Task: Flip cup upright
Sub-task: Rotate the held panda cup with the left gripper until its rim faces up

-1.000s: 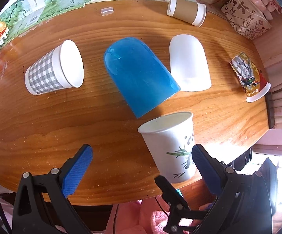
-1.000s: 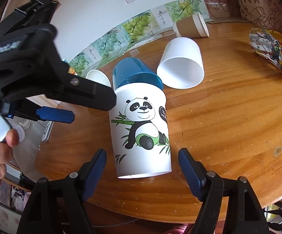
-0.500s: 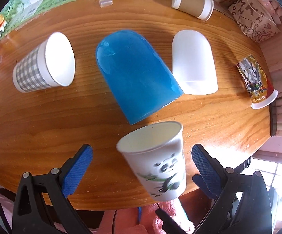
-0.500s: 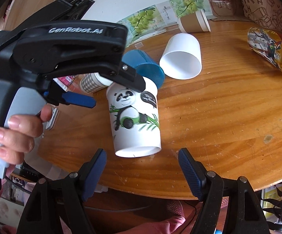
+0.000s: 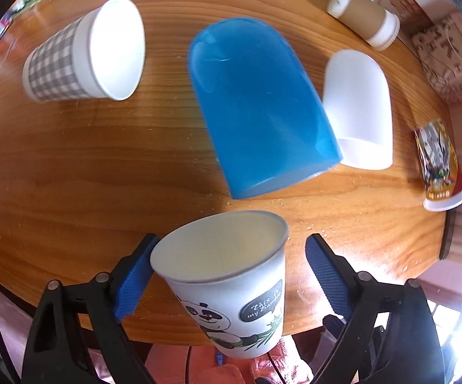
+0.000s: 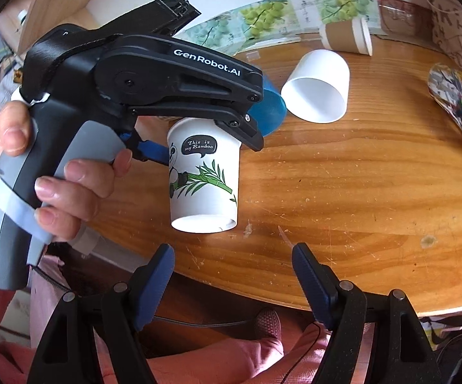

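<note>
A white paper cup with a panda print (image 5: pixel 231 275) (image 6: pixel 203 176) stands mouth up on the wooden table (image 5: pixel 71 176) near its front edge. My left gripper (image 5: pixel 231 275) is around it near the rim, with its blue pads (image 5: pixel 135 275) on both sides; the right pad shows a small gap. In the right wrist view the left gripper (image 6: pixel 199 131) reaches over the cup's top. My right gripper (image 6: pixel 232 275) is open and empty, just in front of the cup at the table edge.
Several cups lie on their sides: a blue one (image 5: pixel 256 105), a white one (image 5: pixel 359 108), a grey checked one (image 5: pixel 83 51), a brown one (image 5: pixel 362 19) and a printed one (image 5: pixel 439 163). A patterned bag (image 5: pixel 448 54) stands at the far right.
My left gripper has moved in around the panda cup and narrowed its jaws. My right gripper has backed away from the cup, which now stands free on the table.
</note>
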Tool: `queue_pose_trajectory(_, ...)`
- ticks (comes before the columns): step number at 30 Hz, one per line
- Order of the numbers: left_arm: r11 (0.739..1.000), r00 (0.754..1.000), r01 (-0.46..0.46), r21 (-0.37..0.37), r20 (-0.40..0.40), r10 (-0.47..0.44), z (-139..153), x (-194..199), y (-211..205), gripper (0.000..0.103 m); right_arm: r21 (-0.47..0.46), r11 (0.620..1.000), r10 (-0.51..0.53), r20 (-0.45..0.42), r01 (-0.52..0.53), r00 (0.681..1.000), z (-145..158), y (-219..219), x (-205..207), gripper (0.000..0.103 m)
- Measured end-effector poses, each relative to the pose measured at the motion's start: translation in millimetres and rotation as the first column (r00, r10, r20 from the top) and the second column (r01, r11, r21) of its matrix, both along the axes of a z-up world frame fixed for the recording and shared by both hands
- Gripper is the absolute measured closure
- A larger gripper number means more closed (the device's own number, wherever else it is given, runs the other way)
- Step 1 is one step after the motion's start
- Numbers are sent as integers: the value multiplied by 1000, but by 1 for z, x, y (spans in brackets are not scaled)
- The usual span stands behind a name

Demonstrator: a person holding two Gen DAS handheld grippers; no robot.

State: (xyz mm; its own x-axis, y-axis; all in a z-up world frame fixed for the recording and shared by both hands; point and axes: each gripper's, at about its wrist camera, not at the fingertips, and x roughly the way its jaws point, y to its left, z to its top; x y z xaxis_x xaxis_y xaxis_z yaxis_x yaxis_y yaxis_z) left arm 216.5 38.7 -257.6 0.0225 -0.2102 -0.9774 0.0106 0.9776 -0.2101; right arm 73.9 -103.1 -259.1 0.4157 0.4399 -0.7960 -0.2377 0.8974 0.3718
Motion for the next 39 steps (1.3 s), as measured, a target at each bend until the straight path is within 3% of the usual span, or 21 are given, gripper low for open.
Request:
queue_pose_trajectory(4, 999, 999, -37, -8, -16, 37, 0, 1, 6, 27, -13, 999, 48, -6, -48, 999, 3, -2, 7, 26)
queue_pose_trajectory(9, 997, 998, -61, -43, 0, 61, 6, -3, 13, 27, -33, 996, 88, -4, -88, 996, 9, 2, 13, 26)
queue_pose_trajectory(17, 995, 987, 20, -99, 160, -4, 40, -22, 7, 27, -65, 993, 101, 15, -100, 995, 19, 2, 7, 26)
queue_pose_trajectory(20, 992, 971, 68, -110, 234, -41, 49, -32, 4, 27, -82, 993, 91, 30, -89, 995, 22, 5, -1, 26)
queue_pose_trajectory(27, 982, 912, 187, -28, 377, -163, 50, -53, -32, 27, -45, 999, 24, 30, -22, 999, 14, -2, -16, 26)
queue_pose_trajectory(39, 944, 860, 329, 30, 404, -312, 41, -78, -54, 27, -29, 996, -88, 24, 89, 996, 6, -15, -35, 23)
